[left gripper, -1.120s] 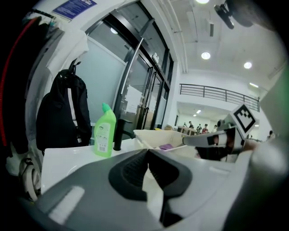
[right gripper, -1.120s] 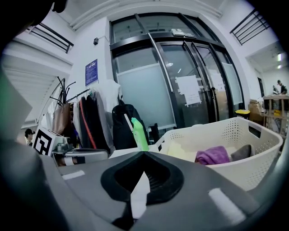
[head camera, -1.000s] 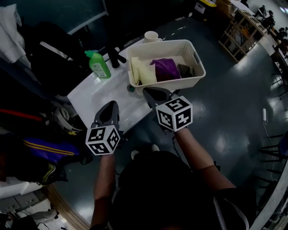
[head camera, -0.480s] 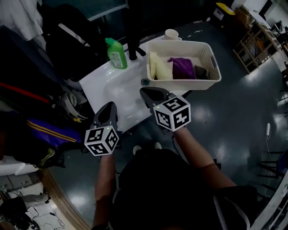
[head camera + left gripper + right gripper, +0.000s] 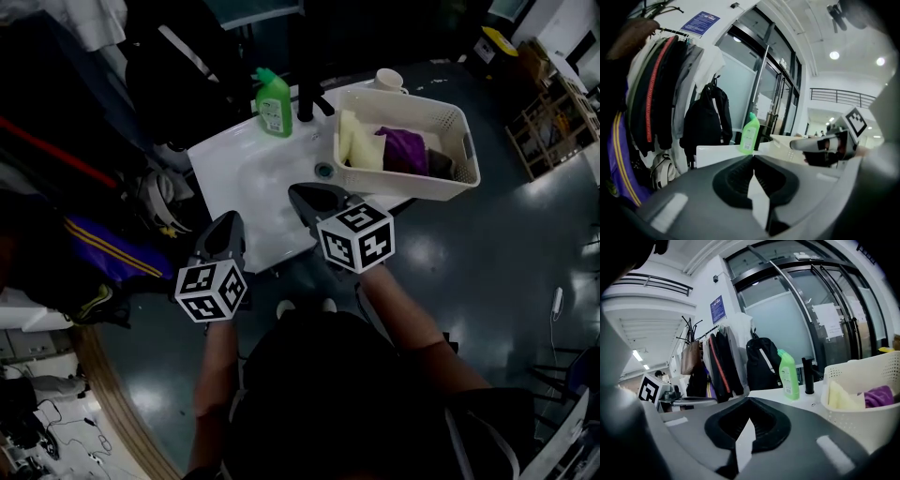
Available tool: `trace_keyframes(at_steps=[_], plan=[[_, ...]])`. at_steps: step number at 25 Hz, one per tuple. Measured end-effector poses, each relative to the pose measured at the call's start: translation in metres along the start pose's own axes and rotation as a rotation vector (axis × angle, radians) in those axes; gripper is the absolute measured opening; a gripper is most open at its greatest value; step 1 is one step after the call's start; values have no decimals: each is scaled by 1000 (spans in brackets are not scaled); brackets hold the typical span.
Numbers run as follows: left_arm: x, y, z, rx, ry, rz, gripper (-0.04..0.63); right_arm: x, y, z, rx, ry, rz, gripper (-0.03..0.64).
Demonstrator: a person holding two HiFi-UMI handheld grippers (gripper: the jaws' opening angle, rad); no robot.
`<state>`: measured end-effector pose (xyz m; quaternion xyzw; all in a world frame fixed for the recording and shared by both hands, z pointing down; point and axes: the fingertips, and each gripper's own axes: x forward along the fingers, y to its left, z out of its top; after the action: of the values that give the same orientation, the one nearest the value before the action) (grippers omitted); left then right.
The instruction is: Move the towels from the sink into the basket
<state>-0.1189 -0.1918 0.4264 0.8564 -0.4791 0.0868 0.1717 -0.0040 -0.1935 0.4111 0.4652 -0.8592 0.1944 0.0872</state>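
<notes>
The white sink (image 5: 246, 178) shows a bare bowl with only its drain (image 5: 324, 171). On its right side stands a cream basket (image 5: 457, 184) that holds a yellow towel (image 5: 359, 147), a purple towel (image 5: 406, 150) and a dark towel (image 5: 441, 166). My left gripper (image 5: 226, 228) is shut and empty just off the sink's front left corner. At the sink's front edge, below the drain, my right gripper (image 5: 310, 194) is also shut and empty. In the right gripper view the closed gripper (image 5: 749, 402) points at the sink, with the basket (image 5: 867, 418) to its right.
A green bottle (image 5: 273, 103), a black faucet (image 5: 306, 94) and a cup (image 5: 389, 80) stand at the sink's back. Coats and bags (image 5: 112, 234) hang and lie to the left. The shiny floor (image 5: 506, 272) spreads to the right, with shelving (image 5: 553, 122) beyond.
Sink and basket have slid right and upward in the head view. The right gripper's jaws went from below the basket's front to below the drain. Both grippers stayed shut.
</notes>
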Motion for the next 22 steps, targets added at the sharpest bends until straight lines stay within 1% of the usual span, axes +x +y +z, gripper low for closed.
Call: trace_keyframes(at_steps=[13, 22], plan=[[-11, 17, -13, -40, 10, 44, 9, 18, 20, -8, -24, 44, 62, -3], [-11, 17, -18, -36, 19, 47, 9, 15, 23, -14, -4, 46, 72, -3]])
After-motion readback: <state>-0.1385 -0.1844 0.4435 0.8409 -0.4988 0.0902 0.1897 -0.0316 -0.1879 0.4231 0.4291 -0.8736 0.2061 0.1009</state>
